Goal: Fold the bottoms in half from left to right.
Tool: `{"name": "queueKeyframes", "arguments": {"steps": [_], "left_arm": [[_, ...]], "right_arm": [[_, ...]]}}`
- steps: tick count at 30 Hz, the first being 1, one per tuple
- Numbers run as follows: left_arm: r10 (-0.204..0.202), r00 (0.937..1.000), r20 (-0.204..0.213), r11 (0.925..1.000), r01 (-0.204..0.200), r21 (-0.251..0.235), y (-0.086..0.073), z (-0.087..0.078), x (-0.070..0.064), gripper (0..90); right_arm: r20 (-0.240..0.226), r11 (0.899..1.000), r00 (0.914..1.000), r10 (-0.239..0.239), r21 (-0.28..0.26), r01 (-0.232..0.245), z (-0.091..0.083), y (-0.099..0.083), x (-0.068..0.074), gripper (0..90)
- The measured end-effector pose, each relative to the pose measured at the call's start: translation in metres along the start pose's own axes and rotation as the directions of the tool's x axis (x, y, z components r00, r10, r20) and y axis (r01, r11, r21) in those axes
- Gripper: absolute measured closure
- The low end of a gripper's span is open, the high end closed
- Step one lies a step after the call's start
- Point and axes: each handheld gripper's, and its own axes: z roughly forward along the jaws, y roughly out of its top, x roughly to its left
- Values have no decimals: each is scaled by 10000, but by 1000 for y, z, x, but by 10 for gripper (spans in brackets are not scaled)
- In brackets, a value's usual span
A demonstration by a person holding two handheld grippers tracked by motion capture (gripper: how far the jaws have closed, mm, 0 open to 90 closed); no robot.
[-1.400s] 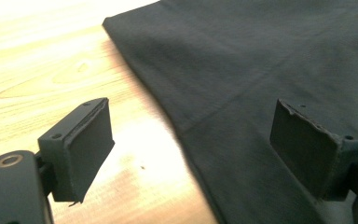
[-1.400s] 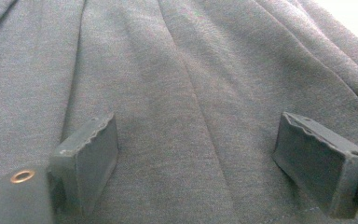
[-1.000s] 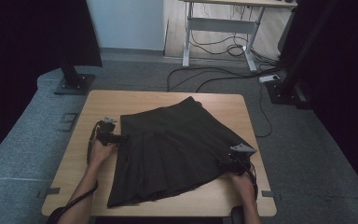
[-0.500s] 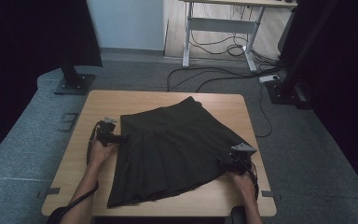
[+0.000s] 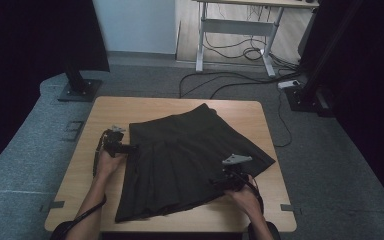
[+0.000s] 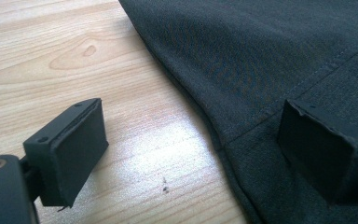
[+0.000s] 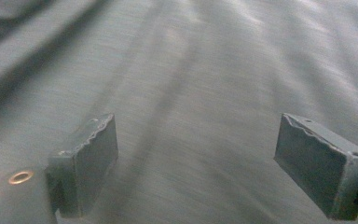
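Two tools, both with jaws wide and holding nothing. My left tool point(image 6: 191, 154) straddles the skirt's point(image 5: 190, 160) edge, one jaw over bare wood, the other over cloth. My right tool point(image 7: 200, 163) hovers over pleated fabric. I see the black skirt spread flat across the desk point(image 5: 130, 107).

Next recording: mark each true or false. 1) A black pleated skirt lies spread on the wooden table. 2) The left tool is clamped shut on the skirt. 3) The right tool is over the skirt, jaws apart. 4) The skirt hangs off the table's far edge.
1) The skirt lies spread on the table: true.
2) False: the left tool is open, straddling the skirt's edge.
3) The right tool is over fabric, jaws apart: true.
4) False: the skirt lies wholly on the tabletop.
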Motion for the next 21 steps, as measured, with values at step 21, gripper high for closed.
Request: {"name": "queueKeyframes", "arguments": {"steps": [21], "left_arm": [[-18,10000,-75,10000,18,-2,0,0,0,82]], "right_arm": [[-2871,9668,9281,-2370,242,2543,50,49,124,107]]}}
